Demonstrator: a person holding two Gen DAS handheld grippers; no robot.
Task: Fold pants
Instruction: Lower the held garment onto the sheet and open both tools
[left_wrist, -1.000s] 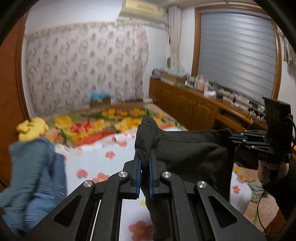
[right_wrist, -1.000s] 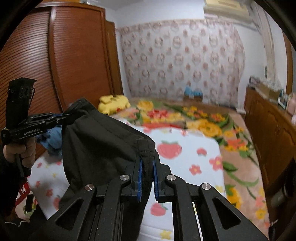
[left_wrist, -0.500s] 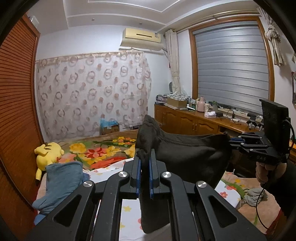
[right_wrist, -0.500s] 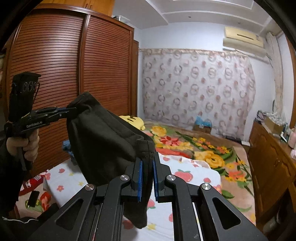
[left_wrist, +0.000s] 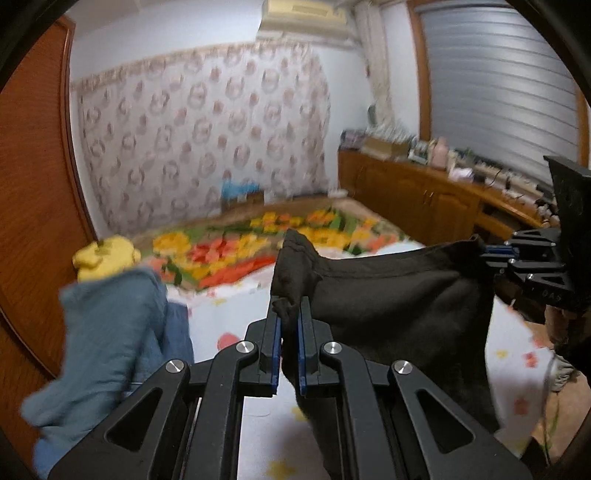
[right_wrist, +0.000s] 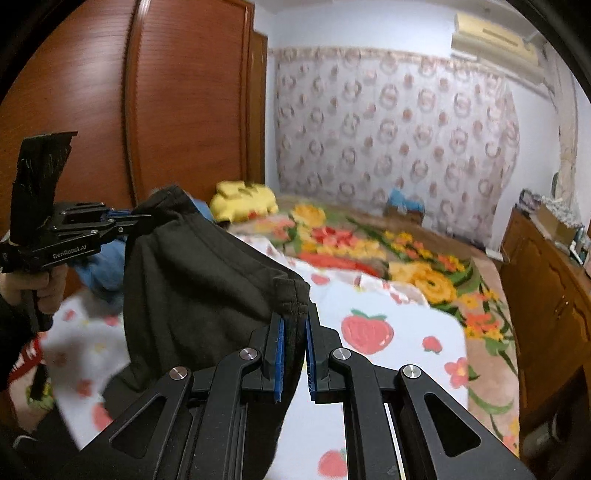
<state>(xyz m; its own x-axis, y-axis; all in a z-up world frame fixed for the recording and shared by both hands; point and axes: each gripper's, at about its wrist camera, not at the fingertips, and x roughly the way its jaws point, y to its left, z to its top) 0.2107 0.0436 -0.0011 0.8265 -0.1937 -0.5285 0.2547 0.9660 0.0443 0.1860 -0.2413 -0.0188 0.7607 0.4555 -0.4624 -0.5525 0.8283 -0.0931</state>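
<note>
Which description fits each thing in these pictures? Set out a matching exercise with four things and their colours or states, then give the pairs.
Things:
1. pants
2. plush toy
3. bedsheet
4. wardrobe door

Descriptions:
A. yellow, lying on the bed
B. reddish-brown wood
C. dark, held up by the left gripper and right gripper
D. white with strawberries

Pairs: 1-C, 2-A, 3-D, 4-B

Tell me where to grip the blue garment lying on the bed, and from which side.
Grip the blue garment at its raised upper edge, coming from above on the side facing the strawberry sheet. It lies crumpled in a heap, so that edge stands clear. Both grippers are busy: the left gripper and right gripper are clamped on the black pants.
</note>
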